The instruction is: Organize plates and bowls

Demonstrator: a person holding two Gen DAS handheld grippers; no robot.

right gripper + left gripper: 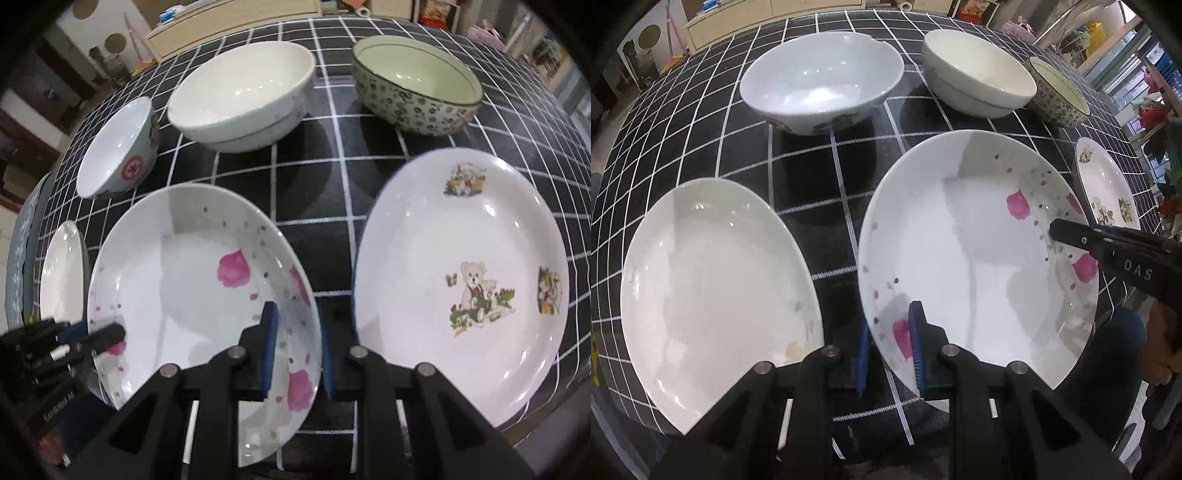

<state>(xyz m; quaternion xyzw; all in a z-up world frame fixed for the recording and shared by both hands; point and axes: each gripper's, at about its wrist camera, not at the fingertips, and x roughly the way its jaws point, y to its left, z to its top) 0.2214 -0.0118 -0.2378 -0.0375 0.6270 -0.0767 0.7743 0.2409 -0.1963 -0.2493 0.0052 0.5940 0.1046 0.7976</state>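
A white plate with pink flowers (975, 258) sits in the middle of the checked table; it also shows in the right wrist view (192, 288). My left gripper (890, 347) has its blue pads on either side of the plate's left rim, closed on it. My right gripper (295, 350) straddles the plate's right rim the same way, and shows from the left wrist view (1108, 251). A plain white plate (713, 295) lies to the left. A teddy-bear plate (461, 280) lies to the right.
Three bowls stand at the back: a white bowl with a red mark (118, 147), a cream bowl (243, 92) and a patterned bowl (417, 88). The table's black checked cloth (820, 177) shows between dishes. Furniture stands beyond the table.
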